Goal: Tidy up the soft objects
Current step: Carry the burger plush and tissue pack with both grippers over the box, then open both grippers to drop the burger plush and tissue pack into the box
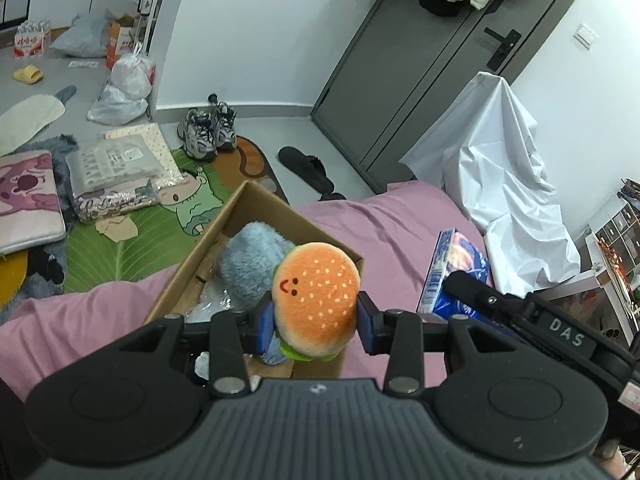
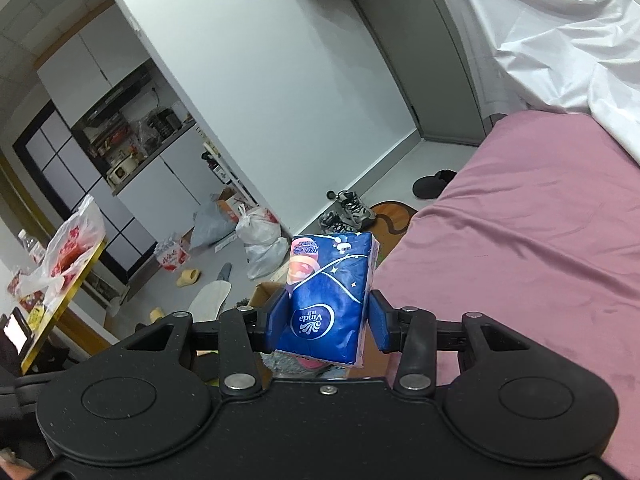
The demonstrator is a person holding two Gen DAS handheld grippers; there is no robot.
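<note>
My left gripper (image 1: pixel 316 326) is shut on an orange hamburger plush (image 1: pixel 316 296) with a smiling face, held above the near right corner of an open cardboard box (image 1: pixel 264 208) on the pink bed. A fluffy blue-grey plush (image 1: pixel 248 264) lies inside the box. My right gripper (image 2: pixel 326 326) is shut on a blue Vinda tissue pack (image 2: pixel 330 296), lifted above the bed's left edge. In the left wrist view the tissue pack (image 1: pixel 452 272) and the right gripper's black body show to the right of the box.
The pink bed sheet (image 2: pixel 520 240) fills the right. A white sheet (image 1: pixel 500 172) drapes furniture by the grey door. On the floor are sneakers (image 1: pixel 208 128), a black slipper (image 1: pixel 308 168), plastic bags (image 1: pixel 124 88), folded bedding packs (image 1: pixel 116 172) and a green rug.
</note>
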